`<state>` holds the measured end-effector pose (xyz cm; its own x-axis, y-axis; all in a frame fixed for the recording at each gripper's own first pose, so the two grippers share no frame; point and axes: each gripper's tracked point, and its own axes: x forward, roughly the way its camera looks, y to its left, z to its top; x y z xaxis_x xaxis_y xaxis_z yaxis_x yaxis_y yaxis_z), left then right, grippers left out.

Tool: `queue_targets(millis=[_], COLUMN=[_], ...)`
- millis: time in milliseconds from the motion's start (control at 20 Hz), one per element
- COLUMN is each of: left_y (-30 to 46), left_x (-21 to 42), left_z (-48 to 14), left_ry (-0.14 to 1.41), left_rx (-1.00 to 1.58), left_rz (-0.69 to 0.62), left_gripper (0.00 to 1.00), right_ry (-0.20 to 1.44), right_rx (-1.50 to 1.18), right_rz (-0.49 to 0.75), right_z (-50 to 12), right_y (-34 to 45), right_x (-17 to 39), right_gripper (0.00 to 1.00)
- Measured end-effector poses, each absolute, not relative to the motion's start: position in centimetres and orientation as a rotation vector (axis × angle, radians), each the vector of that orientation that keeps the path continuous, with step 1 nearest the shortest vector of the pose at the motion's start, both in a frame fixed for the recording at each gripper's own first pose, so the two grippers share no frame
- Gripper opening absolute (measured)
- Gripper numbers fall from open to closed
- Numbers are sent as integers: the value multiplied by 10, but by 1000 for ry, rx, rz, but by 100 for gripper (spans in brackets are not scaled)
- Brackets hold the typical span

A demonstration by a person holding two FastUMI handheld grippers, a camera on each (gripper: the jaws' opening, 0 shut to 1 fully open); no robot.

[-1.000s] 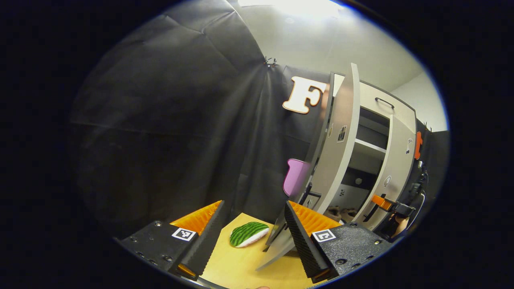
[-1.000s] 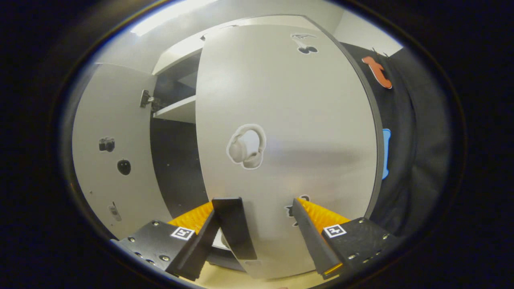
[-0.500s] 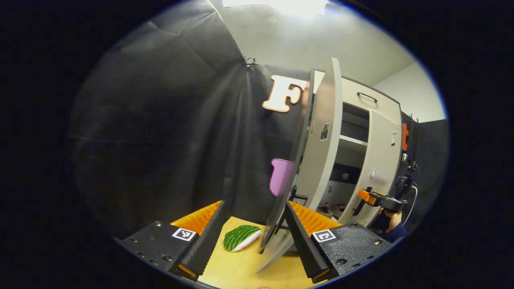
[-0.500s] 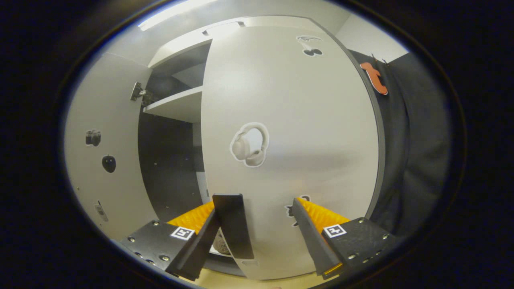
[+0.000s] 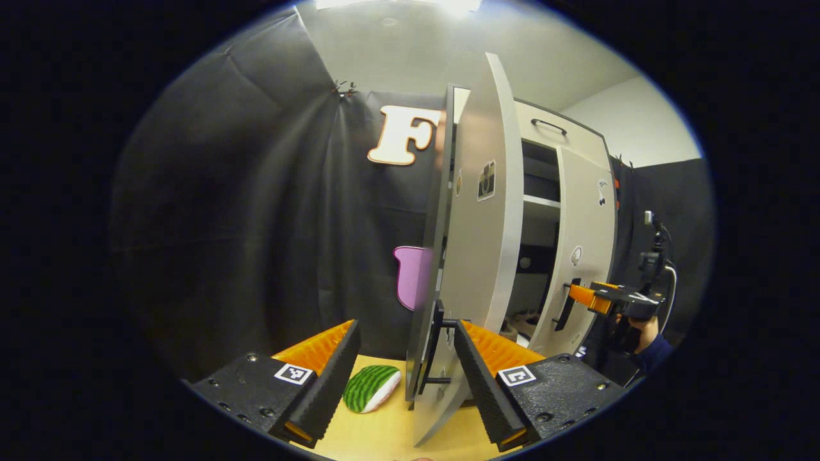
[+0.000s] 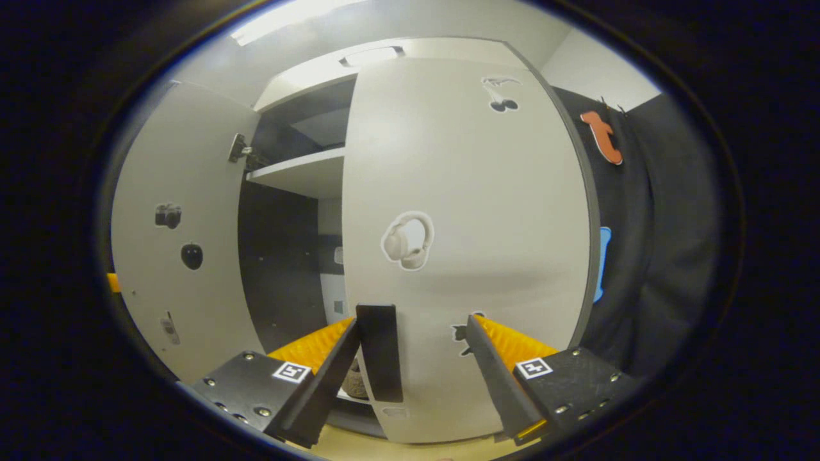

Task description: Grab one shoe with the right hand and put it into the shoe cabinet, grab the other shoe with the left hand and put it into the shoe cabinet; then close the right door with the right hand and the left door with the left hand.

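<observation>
Black cloth drapes the booth behind one pale shoe cabinet (image 6: 307, 77) with two flat, smooth doors. At three o'clock in the left gripper view, the right door (image 5: 586, 256) is nearly shut and the left door (image 5: 474, 243) stands ajar. One shoe (image 6: 353, 383) sits low inside. On the light wooden floor (image 5: 378, 435) lies one striped green cushion (image 5: 370, 388). Left gripper (image 5: 405, 374) and right gripper (image 6: 421, 368) both gape, clutching nothing.

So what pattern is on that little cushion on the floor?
Green with dark stripes, like a watermelon, with a white edge; the left gripper view shows it best.
</observation>
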<state>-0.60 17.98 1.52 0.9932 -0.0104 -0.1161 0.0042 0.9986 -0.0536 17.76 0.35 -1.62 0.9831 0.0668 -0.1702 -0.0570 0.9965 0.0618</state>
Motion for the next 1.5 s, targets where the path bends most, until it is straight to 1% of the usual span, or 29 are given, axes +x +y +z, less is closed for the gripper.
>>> queue_targets(millis=[50, 100, 200, 300, 350, 400, 600, 800, 850, 900, 950, 1000, 1050, 1100, 1150, 1200, 1350, 1500], left_y=[176, 174, 173, 163, 157, 150, 109, 78, 68, 57, 50, 44, 40, 27, 23, 17, 2, -13], left_x=[-2, 1, 3, 6, 5, 6, 13, 28, 31, 34, 38, 41, 46, 52, 58, 63, 74, 86], left_z=[13, 12, 11, 11, 9, 9, 7, 7, 5, 4, 4, 2, 0, 6, 6, 3, 0, -2], left_ry=[122, 126, 127, 131, 136, 142, 150, 139, 139, 139, 138, 139, 142, 139, 136, 141, 146, 142], left_rx=[-51, -49, -46, -73, -91, -102, -91, -65, -74, -86, -96, -102, -100, -99, -94, -94, -108, -94], left_rz=[-24, -30, -48, -95, -121, -149, -254, -323, -344, -364, -380, -386, -386, -392, -387, -396, -419, -433], left_gripper=[84, 90, 92, 83, 76, 80, 78, 78, 78, 78, 72, 78, 72, 72, 79, 82, 82, 84], right_ry=[161, 155, 153, 146, 141, 136, 128, 132, 134, 137, 137, 138, 137, 135, 132, 128, 113, 106], right_rx=[49, 51, 70, 90, 102, 111, 124, 119, 116, 113, 111, 108, 105, 102, 97, 92, 81, 70], right_rz=[59, 57, 47, 25, 15, 7, -29, -69, -81, -93, -106, -118, -130, -142, -155, -167, -199, -223], right_z=[-11, -8, -2, 4, 7, 9, 16, 17, 17, 17, 18, 19, 21, 23, 25, 27, 32, 35], right_y=[-2, -6, -17, -31, -38, -43, -65, -90, -96, -102, -109, -116, -122, -128, -135, -141, -156, -169], right_x=[169, 163, 153, 144, 139, 134, 116, 99, 95, 91, 88, 83, 80, 76, 73, 70, 62, 53], right_gripper=[100, 99, 100, 99, 99, 99, 99, 100, 97, 97, 97, 97, 97, 97, 97, 97, 97, 97])
